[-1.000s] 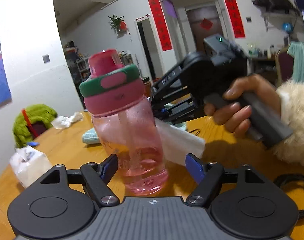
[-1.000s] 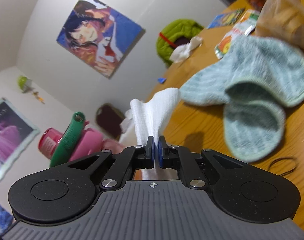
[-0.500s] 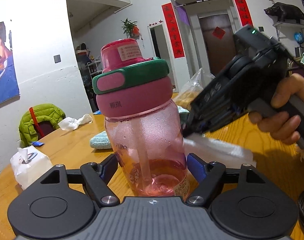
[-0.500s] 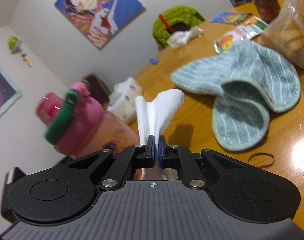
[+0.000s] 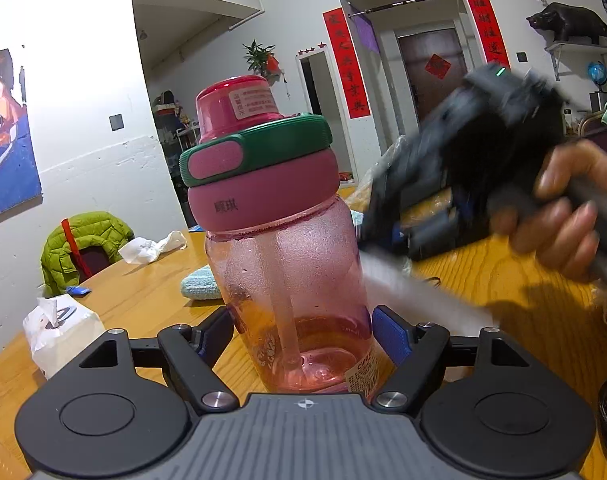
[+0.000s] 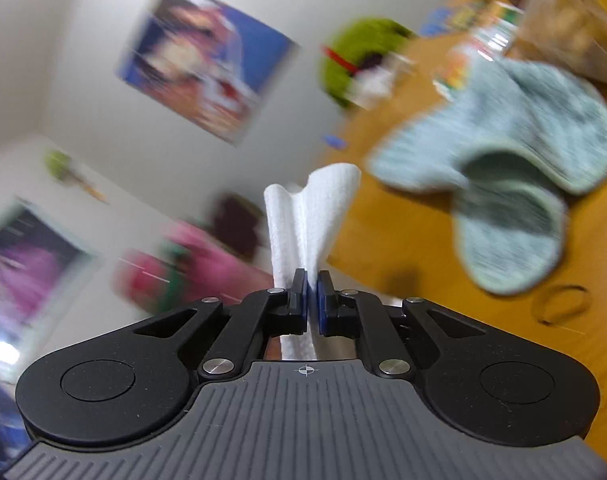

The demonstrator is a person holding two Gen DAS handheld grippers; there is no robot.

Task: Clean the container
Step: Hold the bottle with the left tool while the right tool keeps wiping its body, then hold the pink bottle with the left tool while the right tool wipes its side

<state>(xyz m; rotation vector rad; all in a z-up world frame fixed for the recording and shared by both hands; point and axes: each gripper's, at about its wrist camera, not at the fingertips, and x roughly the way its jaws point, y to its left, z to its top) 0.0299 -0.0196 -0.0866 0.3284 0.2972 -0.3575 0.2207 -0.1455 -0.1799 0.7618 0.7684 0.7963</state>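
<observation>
A pink water bottle (image 5: 287, 264) with a green-and-pink lid stands upright on the wooden table (image 5: 523, 312), a little liquid in its bottom. My left gripper (image 5: 303, 332) is open, its blue pads flanking the bottle's lower body closely. A person's hand holds my right gripper (image 5: 383, 240), blurred, just right of the bottle. It is shut on a white paper tissue (image 5: 423, 296) that hangs beside the bottle's right wall. In the right wrist view the right gripper (image 6: 311, 296) pinches the tissue (image 6: 311, 208), with the bottle (image 6: 207, 256) blurred at lower left.
A teal cloth (image 6: 503, 184) lies on the table behind the bottle. A tissue pack (image 5: 59, 328) sits at the left edge, with a crumpled tissue (image 5: 151, 246) and a green jacket (image 5: 83, 240) farther back. A plastic bag (image 6: 571, 20) and a hair band (image 6: 561, 304) lie to the right.
My left gripper has moved forward, so the bottle now sits deep between its fingers. The right gripper with the tissue has swung up and is moving fast beside the bottle.
</observation>
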